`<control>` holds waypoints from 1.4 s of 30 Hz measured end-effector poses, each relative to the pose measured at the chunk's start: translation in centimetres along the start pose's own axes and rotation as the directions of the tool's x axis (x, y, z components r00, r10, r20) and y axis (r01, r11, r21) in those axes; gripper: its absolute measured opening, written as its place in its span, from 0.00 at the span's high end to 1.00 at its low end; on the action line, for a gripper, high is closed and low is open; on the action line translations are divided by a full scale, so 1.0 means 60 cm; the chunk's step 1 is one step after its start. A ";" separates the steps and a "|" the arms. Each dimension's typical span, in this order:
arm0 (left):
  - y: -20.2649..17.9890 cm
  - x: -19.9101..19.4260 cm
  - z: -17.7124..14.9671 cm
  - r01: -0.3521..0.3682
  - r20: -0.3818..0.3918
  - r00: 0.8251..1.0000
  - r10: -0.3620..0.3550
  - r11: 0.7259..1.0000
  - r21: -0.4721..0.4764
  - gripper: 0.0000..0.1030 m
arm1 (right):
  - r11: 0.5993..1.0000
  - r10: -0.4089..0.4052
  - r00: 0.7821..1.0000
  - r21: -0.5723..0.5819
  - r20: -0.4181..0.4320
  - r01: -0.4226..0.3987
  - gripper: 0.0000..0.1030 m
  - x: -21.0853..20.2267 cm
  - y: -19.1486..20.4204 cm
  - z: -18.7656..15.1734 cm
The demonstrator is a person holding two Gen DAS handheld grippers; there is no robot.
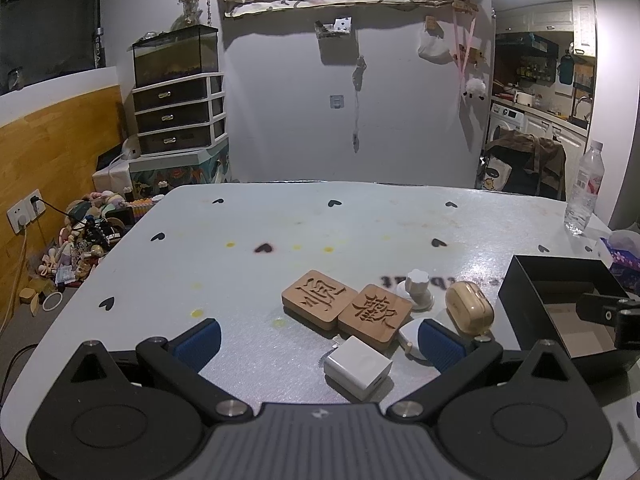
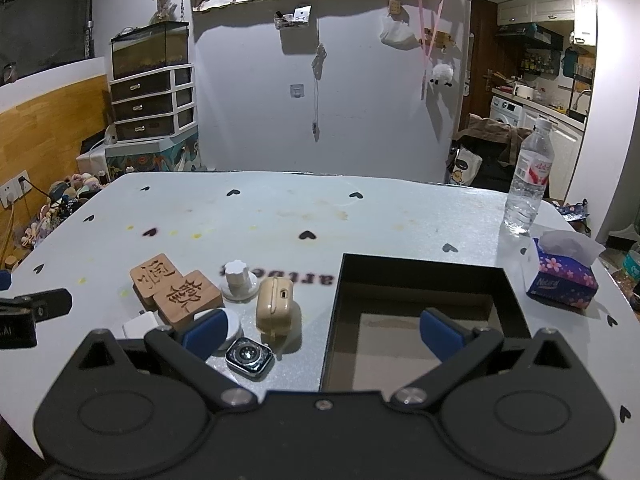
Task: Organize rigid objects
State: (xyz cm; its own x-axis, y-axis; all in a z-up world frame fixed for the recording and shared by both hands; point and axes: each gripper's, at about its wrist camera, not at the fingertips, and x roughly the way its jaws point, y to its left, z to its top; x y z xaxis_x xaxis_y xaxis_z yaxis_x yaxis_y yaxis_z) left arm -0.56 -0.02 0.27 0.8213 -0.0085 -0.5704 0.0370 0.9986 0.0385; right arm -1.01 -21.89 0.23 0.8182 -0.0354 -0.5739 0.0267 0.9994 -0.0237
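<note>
Right wrist view: my right gripper (image 2: 320,334) hangs spread wide, empty, over the black box's (image 2: 416,270) near wall; the watch (image 2: 249,357) lies just inside its left finger. My left gripper (image 1: 318,344), also spread, frames the white charger (image 1: 357,367). Tissue box (image 2: 562,280) reads "Nepia", unclearly.

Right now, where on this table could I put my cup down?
Bare room: the far half of the table, left of the water bottle. Crowded: near edge, around the wooden blocks, earbud case, watch and black box.
</note>
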 end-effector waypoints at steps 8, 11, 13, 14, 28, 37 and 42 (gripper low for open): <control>-0.001 0.001 0.000 -0.001 -0.002 1.000 0.001 1.000 0.001 0.00 | 1.000 0.006 1.000 0.000 -0.005 -0.006 0.00 0.006 -0.004 0.003; -0.001 0.001 0.000 -0.002 -0.002 1.000 0.002 1.000 0.000 0.00 | 1.000 0.008 1.000 0.000 -0.008 -0.008 0.00 0.008 -0.004 0.005; -0.001 0.001 0.000 -0.002 -0.002 1.000 0.002 1.000 0.000 0.00 | 1.000 0.008 1.000 0.000 -0.008 -0.008 0.00 0.009 -0.004 0.004; -0.002 0.002 0.000 -0.003 -0.002 1.000 0.003 1.000 0.000 0.00 | 1.000 0.009 1.000 -0.001 -0.008 -0.009 0.00 0.010 -0.004 0.005; -0.003 0.005 0.000 -0.005 -0.004 1.000 0.005 1.000 0.000 0.00 | 1.000 0.013 1.000 -0.004 -0.012 -0.013 0.00 0.018 -0.001 0.007; -0.003 0.005 0.000 -0.004 -0.005 1.000 0.004 1.000 0.000 0.00 | 1.000 0.016 1.000 -0.009 -0.012 -0.016 0.00 0.022 0.000 0.009; -0.003 0.005 0.000 -0.005 -0.005 1.000 0.005 1.000 0.000 0.00 | 1.000 0.017 1.000 -0.009 -0.012 -0.017 0.00 0.023 -0.001 0.009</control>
State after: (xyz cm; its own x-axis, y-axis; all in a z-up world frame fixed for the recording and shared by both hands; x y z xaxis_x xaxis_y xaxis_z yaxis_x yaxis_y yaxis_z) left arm -0.33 -0.21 0.12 0.8189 -0.0037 -0.5739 0.0332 0.9986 0.0410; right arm 0.43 -21.97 -0.12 0.8113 -0.0189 -0.5843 0.0079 0.9997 -0.0213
